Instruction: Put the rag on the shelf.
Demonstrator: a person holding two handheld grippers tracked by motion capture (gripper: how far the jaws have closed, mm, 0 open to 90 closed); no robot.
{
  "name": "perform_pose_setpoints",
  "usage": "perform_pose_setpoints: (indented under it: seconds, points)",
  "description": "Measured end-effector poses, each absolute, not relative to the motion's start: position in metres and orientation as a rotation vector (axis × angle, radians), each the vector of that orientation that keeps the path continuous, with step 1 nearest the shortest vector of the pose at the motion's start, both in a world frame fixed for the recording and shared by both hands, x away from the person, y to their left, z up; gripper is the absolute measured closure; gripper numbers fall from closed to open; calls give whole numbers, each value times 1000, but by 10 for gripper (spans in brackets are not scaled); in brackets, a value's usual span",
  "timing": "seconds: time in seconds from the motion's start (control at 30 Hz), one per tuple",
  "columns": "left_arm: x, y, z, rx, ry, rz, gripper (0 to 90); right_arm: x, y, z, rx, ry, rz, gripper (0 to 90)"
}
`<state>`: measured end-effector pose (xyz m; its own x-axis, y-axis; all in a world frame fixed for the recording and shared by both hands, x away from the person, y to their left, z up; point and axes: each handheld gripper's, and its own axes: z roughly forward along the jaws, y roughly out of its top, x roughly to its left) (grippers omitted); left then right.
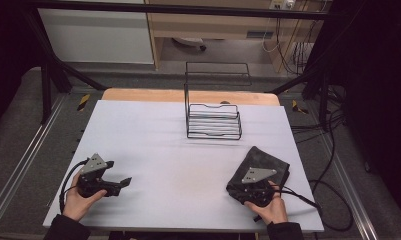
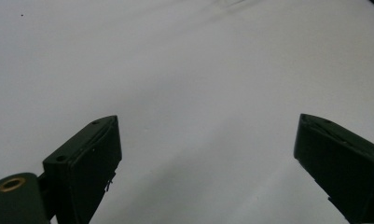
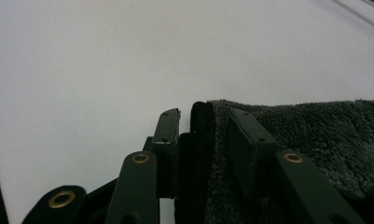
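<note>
At the left of the high view, the left gripper (image 1: pixel 119 184) is held low over the near-left part of the white table (image 1: pixel 153 145) by a hand (image 1: pixel 78 202) wrapped around its rear, with the dark-sleeved forearm entering from the bottom edge. The gripper is pointed to the right, toward the middle of the table, and its grey three-cornered plate is turned upward. In the left gripper view its two black jaws are seen spread wide apart, with only bare white surface between them; nothing is gripped.

Farther back, near the middle of the table's far side, a black wire rack (image 1: pixel 213 117) is seen standing upright, well apart from both grippers.

At the right, a dark grey folded cloth (image 1: pixel 265 165) is laid on the near-right part of the table. The right gripper (image 1: pixel 245 192) is held at the cloth's near edge by a hand (image 1: pixel 273 205) closed around its rear, the forearm again coming in from the bottom. In the right gripper view the jaws are drawn close together about the folded edge of the cloth (image 3: pixel 315 135), one pad (image 3: pixel 168 135) set against the outer side of the fold and the other laid on the fuzzy upper surface. The rest of the cloth is spread flat to the right of the jaws in that view.
</note>
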<state>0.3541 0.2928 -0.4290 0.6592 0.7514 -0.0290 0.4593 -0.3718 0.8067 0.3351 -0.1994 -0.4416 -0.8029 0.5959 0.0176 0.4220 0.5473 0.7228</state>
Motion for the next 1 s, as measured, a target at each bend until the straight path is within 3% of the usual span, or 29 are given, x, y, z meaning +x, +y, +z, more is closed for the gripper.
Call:
perform_pose_setpoints:
  seconds: [0.13,0.23,0.4,1.0]
  points:
    - [354,293,-429,2031,939,440,74,333,-197,-446,818,2537,1070,679]
    - [355,293,-429,2034,938,438,75,333,-196,-447,795,2528,1052,770]
    - [354,292,-429,2032,940,438,76,336,-196,-444,797,2519,1062,836]
    - [355,293,-430,2032,952,436,77,342,-158,-431,721,2499,1270,841]
